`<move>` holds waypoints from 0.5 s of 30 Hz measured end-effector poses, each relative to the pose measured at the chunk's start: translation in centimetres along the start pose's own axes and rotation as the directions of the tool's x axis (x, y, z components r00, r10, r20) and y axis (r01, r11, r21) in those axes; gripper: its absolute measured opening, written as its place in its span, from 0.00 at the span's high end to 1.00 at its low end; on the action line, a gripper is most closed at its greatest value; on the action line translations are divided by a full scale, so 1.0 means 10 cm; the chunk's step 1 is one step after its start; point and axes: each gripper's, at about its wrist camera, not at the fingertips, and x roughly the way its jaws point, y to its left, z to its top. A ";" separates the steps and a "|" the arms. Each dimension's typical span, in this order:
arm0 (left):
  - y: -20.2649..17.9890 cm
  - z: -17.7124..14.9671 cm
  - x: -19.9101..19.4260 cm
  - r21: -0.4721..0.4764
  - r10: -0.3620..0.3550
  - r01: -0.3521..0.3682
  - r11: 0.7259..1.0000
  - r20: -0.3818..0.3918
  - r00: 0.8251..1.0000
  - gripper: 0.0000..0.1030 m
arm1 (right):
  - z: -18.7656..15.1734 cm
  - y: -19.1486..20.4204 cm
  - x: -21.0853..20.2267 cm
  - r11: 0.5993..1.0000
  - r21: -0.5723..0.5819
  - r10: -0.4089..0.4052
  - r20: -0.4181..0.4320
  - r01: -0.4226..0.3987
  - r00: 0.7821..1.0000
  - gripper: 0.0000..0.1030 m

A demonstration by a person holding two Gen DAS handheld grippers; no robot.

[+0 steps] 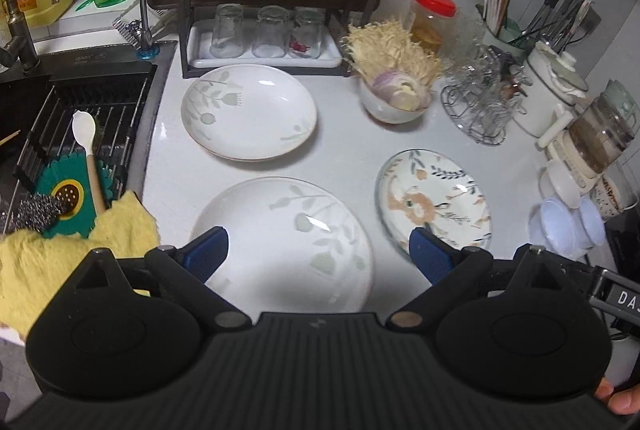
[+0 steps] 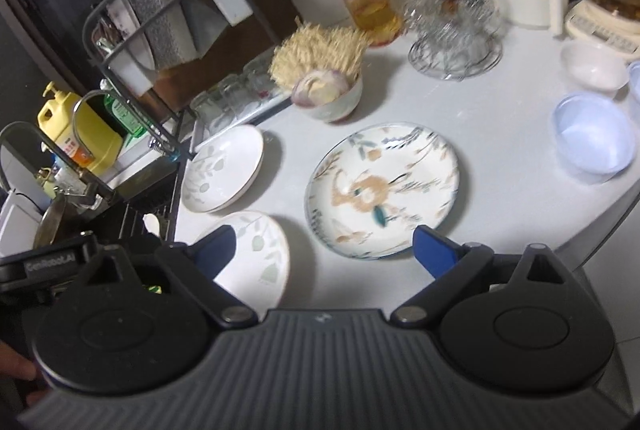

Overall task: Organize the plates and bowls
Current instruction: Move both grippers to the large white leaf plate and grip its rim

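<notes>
Three plates lie on the white counter (image 1: 344, 146). A white leaf-pattern plate (image 1: 288, 246) lies nearest, under my open, empty left gripper (image 1: 318, 248). A second white leaf plate (image 1: 248, 112) lies behind it. A floral plate with orange flowers (image 1: 434, 200) lies to the right. In the right wrist view the floral plate (image 2: 382, 188) sits just ahead of my open, empty right gripper (image 2: 324, 250), with the near white plate (image 2: 256, 258) at its left finger and the far white plate (image 2: 222, 168) beyond. A white bowl with onion and mushrooms (image 1: 394, 106) stands behind the plates.
A sink with a black rack (image 1: 88, 118), spoon, scrubbers and yellow cloth (image 1: 72, 250) is at left. A dish rack with upturned glasses (image 1: 264, 34) stands at the back. A red-lidded jar (image 1: 432, 22), wire glass holder (image 1: 480, 110), kettles and small plastic bowls (image 2: 592, 138) crowd the right.
</notes>
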 end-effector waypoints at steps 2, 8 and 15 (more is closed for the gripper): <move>0.14 0.04 0.14 0.011 0.000 0.000 1.000 -0.013 1.000 0.04 | -0.04 0.06 0.16 1.000 0.016 0.000 -0.028 0.001 1.000 0.14; 0.51 0.10 0.55 0.020 -0.008 0.010 1.000 -0.077 0.997 0.05 | -0.18 0.18 0.61 0.998 0.064 -0.019 -0.101 0.026 0.995 0.26; 0.83 0.09 1.01 0.033 -0.018 0.023 0.999 -0.157 0.987 0.09 | -0.37 0.33 1.08 0.995 0.101 0.012 -0.182 0.007 0.983 0.51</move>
